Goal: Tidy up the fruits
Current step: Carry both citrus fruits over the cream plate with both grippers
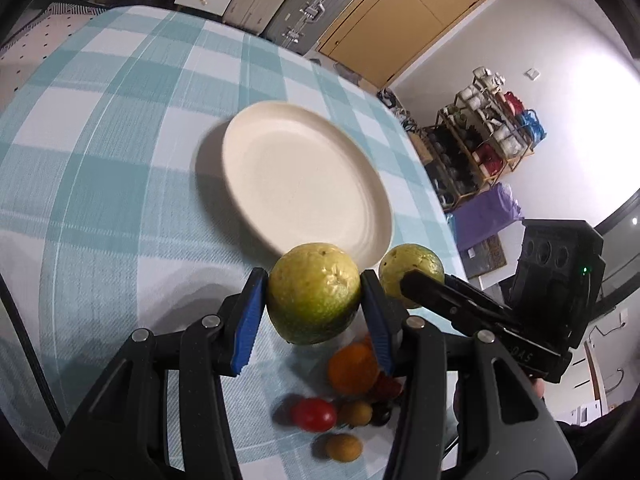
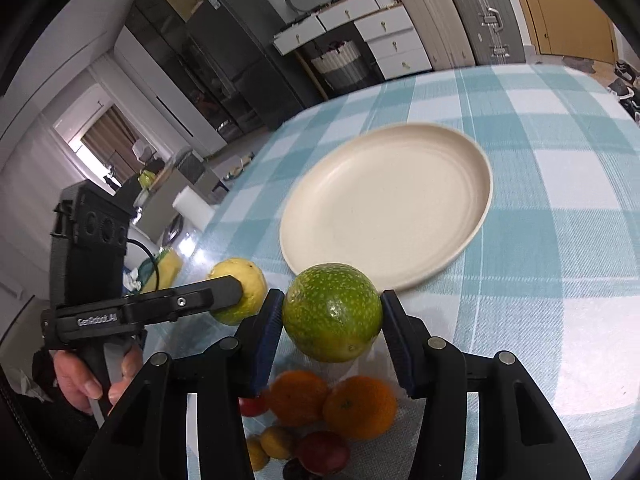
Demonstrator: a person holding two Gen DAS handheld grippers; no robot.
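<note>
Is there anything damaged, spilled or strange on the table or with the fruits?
Nothing is spilled or broken. The only mark: the yellow-green fruit in the left claw has puckered, wrinkled skin near its top. The plate lies flat and bare.

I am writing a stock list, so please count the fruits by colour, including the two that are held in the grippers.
Green fruits: 2
Oranges: 2
Red fruits: 2
Small yellow fruits: 2
Dark fruit: 1
Total: 9 fruits
</note>
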